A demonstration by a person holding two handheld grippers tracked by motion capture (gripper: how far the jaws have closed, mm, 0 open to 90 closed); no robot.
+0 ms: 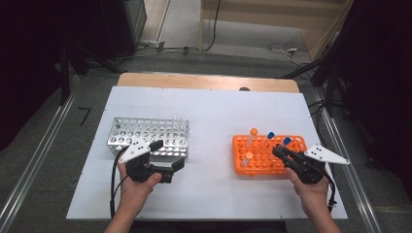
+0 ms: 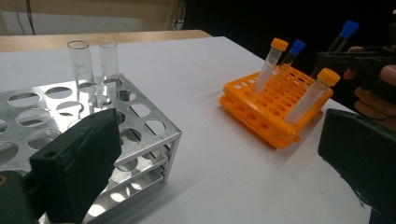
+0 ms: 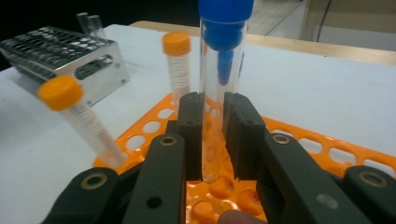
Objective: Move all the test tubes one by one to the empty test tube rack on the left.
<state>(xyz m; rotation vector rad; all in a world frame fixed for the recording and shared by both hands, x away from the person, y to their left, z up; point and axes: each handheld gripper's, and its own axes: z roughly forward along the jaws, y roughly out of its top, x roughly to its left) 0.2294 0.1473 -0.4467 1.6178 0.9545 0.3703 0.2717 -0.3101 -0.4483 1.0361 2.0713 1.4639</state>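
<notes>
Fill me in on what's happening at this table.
A person works with a claw in each hand. The right claw is clamped on a clear glass tube with a blue cap, holding it over the orange plastic tube rack. The left claw waits open beside the perforated metal rack, which holds two uncapped glass tubes.
</notes>
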